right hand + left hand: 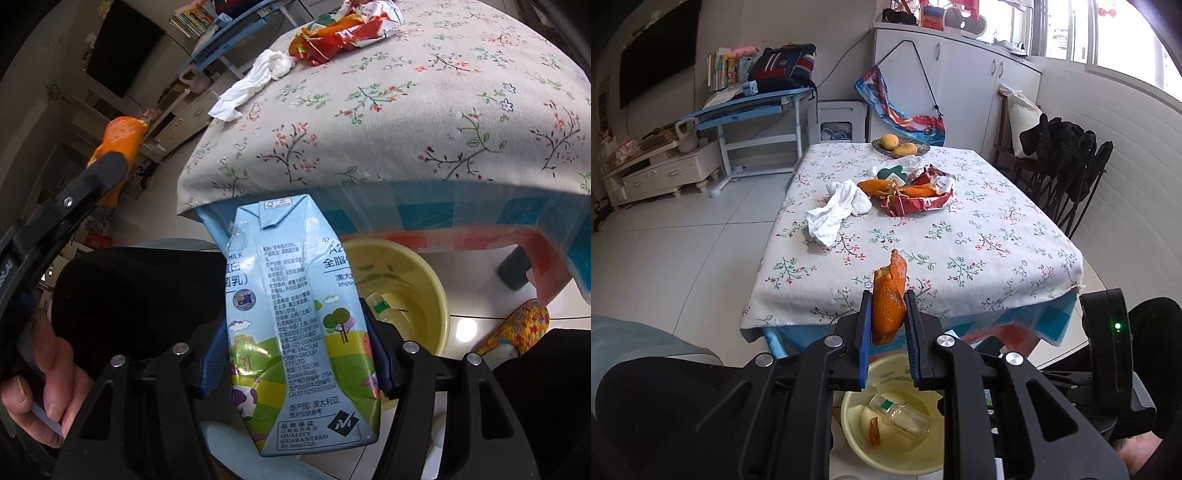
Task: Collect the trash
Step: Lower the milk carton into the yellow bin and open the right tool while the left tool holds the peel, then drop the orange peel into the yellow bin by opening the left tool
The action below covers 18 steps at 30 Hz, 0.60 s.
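Observation:
My left gripper (888,295) is shut on an orange fruit peel (888,301), held above a yellow basin (886,461) on the floor in front of the table. The basin holds a plastic bottle (901,415) and a small peel piece (874,432). My right gripper (299,343) is shut on a light blue milk carton (295,325), held near the basin (439,295). The left gripper with its peel (120,144) shows at the left of the right wrist view. On the table lie a red snack wrapper (918,201), more orange peels (873,185) and crumpled white tissue (836,212).
The table has a floral cloth (960,240). A woven dish with two mangoes (899,144) stands at its far end. A green and white packet (894,174) lies by the wrapper. Folded black chairs (1067,177) stand on the right. The person's knees flank the basin.

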Available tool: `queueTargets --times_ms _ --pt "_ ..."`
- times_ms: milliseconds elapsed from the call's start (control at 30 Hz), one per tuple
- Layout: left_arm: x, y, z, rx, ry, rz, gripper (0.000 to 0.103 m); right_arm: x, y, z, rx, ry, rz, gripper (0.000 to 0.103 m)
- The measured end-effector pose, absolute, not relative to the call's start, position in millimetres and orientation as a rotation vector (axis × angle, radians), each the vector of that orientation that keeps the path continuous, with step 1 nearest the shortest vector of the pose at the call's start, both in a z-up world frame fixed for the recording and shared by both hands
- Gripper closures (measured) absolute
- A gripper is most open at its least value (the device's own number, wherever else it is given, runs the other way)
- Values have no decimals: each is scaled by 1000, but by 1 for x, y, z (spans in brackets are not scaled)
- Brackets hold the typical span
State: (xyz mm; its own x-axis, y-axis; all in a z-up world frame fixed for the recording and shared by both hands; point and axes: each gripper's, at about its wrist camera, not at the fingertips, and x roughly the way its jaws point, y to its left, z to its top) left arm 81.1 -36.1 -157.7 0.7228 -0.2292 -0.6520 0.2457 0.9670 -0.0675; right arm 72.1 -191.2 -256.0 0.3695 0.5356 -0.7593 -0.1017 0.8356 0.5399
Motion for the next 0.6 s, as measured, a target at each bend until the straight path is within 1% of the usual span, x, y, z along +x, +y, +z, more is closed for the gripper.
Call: queueTargets --times_ms 333,433,600 --pt "77 -41 -166 41 744 -274 87 67 -208 -245 474 1066 355 38" --pt "78 -46 -172 51 771 -284 87 66 -213 -236 454 1015 303 38" --pt "78 -58 -187 87 826 -311 87 59 -229 -214 426 885 191 32"
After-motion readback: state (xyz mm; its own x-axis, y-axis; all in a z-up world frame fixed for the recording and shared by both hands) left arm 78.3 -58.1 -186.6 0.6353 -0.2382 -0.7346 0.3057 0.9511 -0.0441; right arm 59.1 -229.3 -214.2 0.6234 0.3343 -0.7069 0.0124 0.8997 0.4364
